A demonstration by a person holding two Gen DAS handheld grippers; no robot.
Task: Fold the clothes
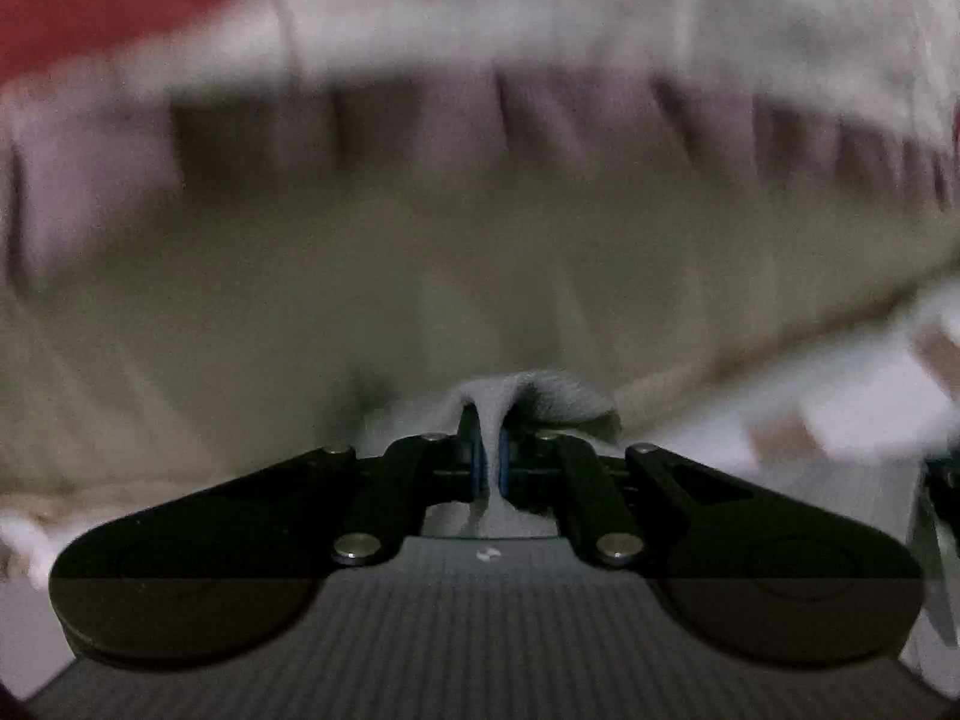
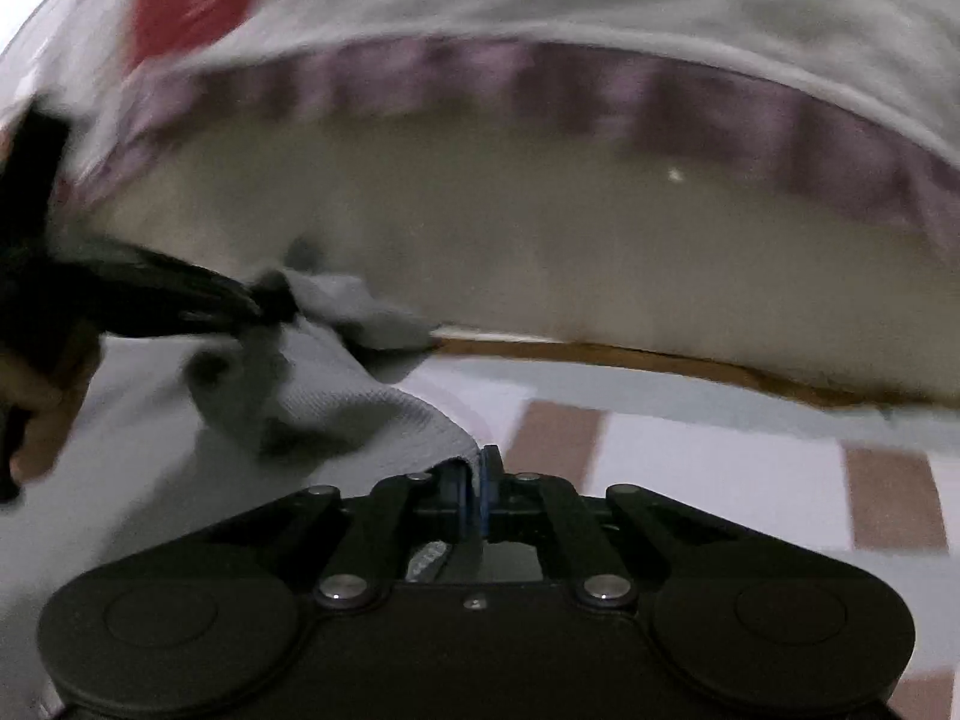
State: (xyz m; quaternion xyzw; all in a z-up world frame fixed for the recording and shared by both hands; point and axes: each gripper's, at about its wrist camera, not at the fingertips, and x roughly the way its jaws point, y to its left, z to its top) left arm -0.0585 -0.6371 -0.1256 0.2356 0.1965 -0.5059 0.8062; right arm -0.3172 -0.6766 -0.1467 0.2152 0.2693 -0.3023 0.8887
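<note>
Here, in the left wrist view, the left claw (image 1: 491, 468) is closed down to a narrow slit, its blue pads pinching a raised fold of grey knit garment (image 1: 528, 402) that stands up between the fingers and spills back over the claw's body. The claw points forward and level toward a blurred beige mattress side (image 1: 420, 276), with a pink-purple ruffled trim (image 1: 540, 120) above it and a pale bedcover (image 1: 540, 6) with a red patch on top. At the far right edge a dark sliver of the other claw shows. In the right wrist view, the right claw (image 2: 477, 501) is likewise nearly closed, its blue pads gripping the edge of the same grey garment (image 2: 336, 414), which stretches away to the left and is bunched there in the left claw (image 2: 264, 303); behind that claw a hand (image 2: 42, 396) is partly visible, blurred. The garment hangs between the two claws above a white cloth checked with brown squares (image 2: 720, 468), just in front of the mattress side (image 2: 540, 252).
</note>
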